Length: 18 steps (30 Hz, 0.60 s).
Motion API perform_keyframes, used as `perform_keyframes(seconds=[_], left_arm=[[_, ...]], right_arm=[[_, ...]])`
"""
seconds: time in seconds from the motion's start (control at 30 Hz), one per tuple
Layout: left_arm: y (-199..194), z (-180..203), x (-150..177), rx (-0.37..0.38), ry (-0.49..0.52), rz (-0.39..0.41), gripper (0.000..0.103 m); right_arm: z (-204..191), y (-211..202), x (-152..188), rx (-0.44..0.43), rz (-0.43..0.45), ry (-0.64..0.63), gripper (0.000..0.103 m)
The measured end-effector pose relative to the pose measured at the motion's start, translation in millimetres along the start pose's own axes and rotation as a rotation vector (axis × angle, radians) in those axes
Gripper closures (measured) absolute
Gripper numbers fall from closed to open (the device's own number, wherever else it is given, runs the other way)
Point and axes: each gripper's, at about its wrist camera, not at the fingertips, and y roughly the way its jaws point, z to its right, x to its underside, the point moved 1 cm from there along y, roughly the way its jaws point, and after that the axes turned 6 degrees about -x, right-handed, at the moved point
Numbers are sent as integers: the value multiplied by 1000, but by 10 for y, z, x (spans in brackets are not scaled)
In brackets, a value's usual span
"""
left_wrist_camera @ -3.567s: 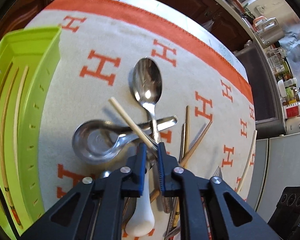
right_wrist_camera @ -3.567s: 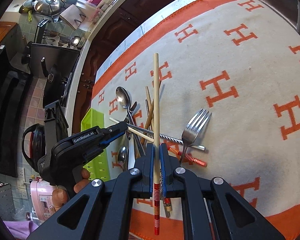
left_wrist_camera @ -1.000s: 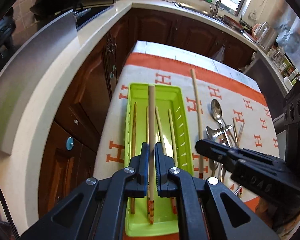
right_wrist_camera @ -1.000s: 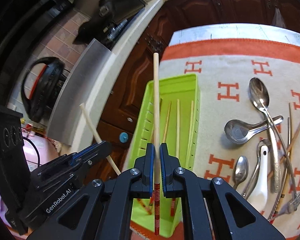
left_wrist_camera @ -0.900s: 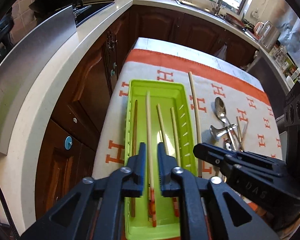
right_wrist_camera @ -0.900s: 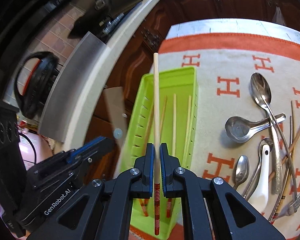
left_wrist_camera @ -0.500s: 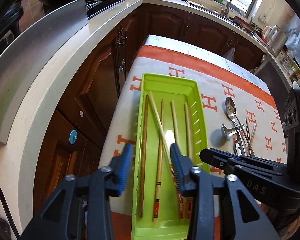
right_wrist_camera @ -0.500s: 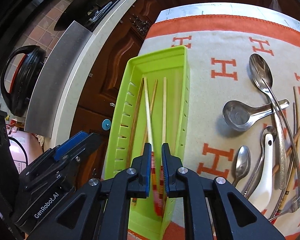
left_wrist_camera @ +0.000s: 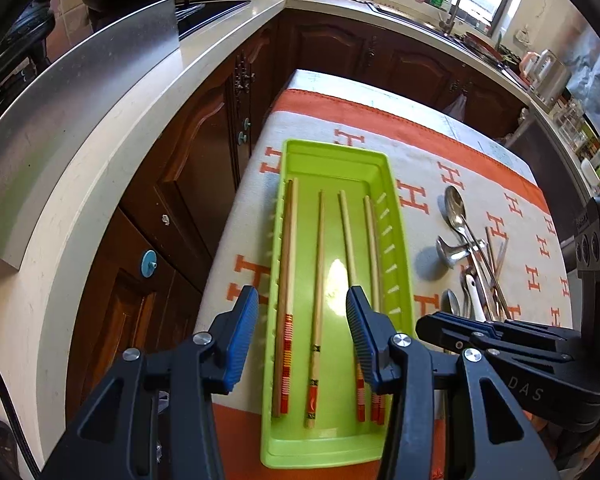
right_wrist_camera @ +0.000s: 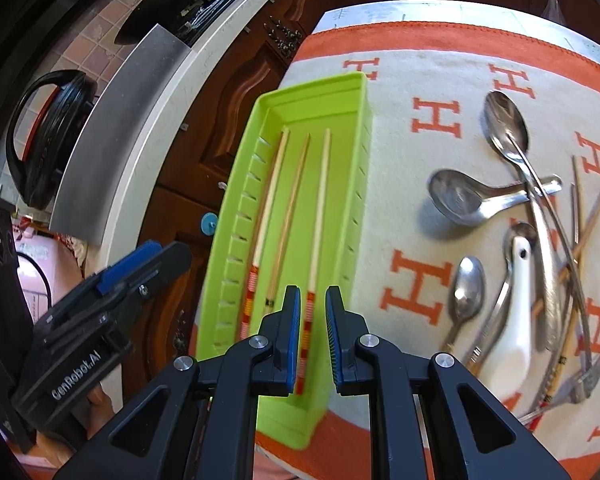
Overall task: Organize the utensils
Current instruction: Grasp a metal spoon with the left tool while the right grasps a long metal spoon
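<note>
Over the tray: both hand-held grippers hang above the near end of the green tray (left_wrist_camera: 392,184), pointing steeply down.
Left hand-held gripper (left_wrist_camera: 302,334): jaws have just been opening and stand wide apart; nothing touches the blue pads; near ends of the chopsticks show on the tray floor below the gap.
Right hand-held gripper (right_wrist_camera: 313,338): jaws have just been opening a little, a narrow gap; a red-banded chopstick (right_wrist_camera: 318,216) shows through the gap, lying in the tray, clear of both pads.
Tray: long, slotted side walls, on the cloth (right_wrist_camera: 432,68) at the left edge of the desk, beside dark wooden cabinet doors.
Chopsticks in tray (left_wrist_camera: 320,256): left wrist view shows about five, lengthwise and roughly parallel, decorated ends nearest the camera; two lie close together along the left wall, two along the right wall.
Loose utensils: heaped on the cloth to the right of the tray, apart from it: a large steel spoon (right_wrist_camera: 506,128), a steel soup spoon (right_wrist_camera: 460,198), a small spoon (right_wrist_camera: 468,292), a white ceramic spoon (right_wrist_camera: 516,316), more chopsticks crossing beneath.
Cloth: cream with orange H marks and an orange border.
</note>
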Motion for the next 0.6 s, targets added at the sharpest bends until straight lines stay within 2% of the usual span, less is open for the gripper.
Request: perform_keyframes(seconds=[0.23,0.6], left_arm=[[-56,279,116,31,57,-16,59],[-82,894,182,58,165,-37,58]], right_arm=[[275,-308,252,25,11,9,90],[993,-1051,551,100,75,41,90]])
